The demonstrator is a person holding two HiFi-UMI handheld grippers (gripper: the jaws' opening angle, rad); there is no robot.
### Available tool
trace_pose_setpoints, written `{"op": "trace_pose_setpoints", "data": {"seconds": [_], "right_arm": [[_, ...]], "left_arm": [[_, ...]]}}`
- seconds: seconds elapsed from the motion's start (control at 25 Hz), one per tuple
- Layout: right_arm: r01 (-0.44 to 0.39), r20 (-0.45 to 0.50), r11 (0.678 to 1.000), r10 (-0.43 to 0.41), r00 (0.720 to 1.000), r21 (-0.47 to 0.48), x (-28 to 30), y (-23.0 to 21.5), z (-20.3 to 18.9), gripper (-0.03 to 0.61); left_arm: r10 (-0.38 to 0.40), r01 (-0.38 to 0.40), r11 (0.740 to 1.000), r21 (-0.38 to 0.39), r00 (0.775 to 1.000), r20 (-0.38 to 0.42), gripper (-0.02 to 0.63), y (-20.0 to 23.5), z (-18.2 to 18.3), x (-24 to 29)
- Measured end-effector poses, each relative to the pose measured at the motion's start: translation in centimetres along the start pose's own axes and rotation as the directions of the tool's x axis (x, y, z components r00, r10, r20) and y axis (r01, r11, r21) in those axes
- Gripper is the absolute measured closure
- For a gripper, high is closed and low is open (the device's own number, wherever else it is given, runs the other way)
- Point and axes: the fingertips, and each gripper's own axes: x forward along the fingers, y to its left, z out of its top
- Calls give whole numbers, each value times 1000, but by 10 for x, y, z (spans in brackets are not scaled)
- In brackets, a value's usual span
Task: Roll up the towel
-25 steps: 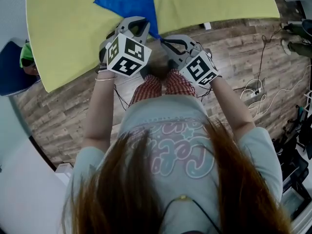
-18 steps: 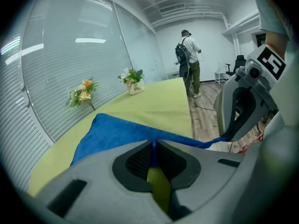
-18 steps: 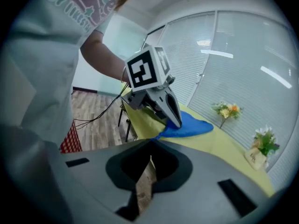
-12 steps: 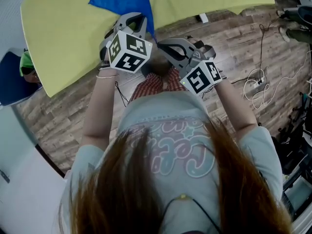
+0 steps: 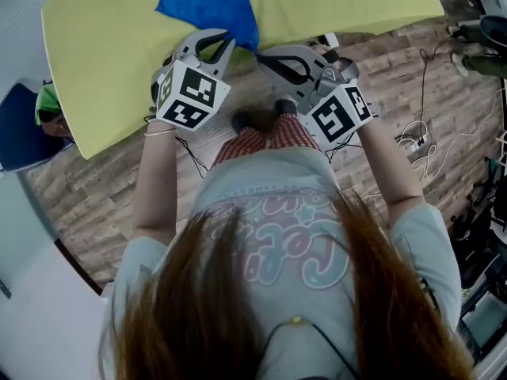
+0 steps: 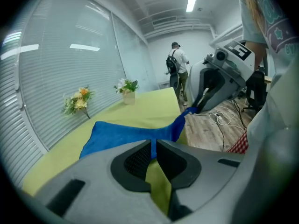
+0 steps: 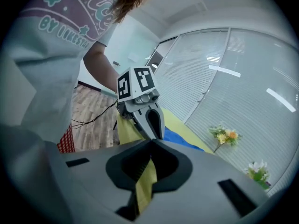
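Blue towel [image 5: 207,2] lies on the yellow surface [image 5: 95,62], with its near edge lifted clear; the left claw [image 5: 229,41] is pinched tight on that edge; the right claw [image 5: 261,55] is clamped on the near corner, as the left gripper view shows; over the last second both claws have risen and the right has rolled over; I judge the first turn is just starting, with nothing rolled yet.

Atop table [image 5: 103,54], towel [image 5: 207,2] at near edge
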Motion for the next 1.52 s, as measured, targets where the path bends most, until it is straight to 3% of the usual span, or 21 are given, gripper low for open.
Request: {"op": "trace_pose_setpoints", "data": {"seconds": [0.16, 0.28, 0.56, 0.72, 1.0, 1.2, 1.52], "right_arm": [[9, 7, 999, -9, 1000, -38, 11, -23, 5, 566], [8, 17, 998, -7, 1000, -59, 23, -39, 6, 566], [-5, 45, 997, 8, 999, -77, 52, -82, -2, 566], [-26, 52, 998, 29, 998, -59, 75, -99, -11, 566], [-56, 15, 997, 57, 998, -47, 103, -121, -31, 566], [-76, -16, 996, 75, 997, -37, 114, -126, -45, 567], [-112, -89, 994, 112, 990, 13, 133, -122, -68, 563]], "left_arm": [[-73, 73, 997, 41, 997, -10, 586, -1, -1, 3], [-84, 85, 996, 21, 996, -17, 584, 5, -3, 5], [16, -17, 1000, -9, 995, -96, 586, 28, -19, 8], [16, -19, 998, -67, 999, -43, 586, 39, -10, 2], [-79, 85, 995, -57, 993, 91, 586, 40, 38, -1], [-149, 150, 989, -9, 989, 3, 586, 24, 36, 26], [-148, 145, 989, -33, 981, -127, 586, 23, 9, 44]]}}
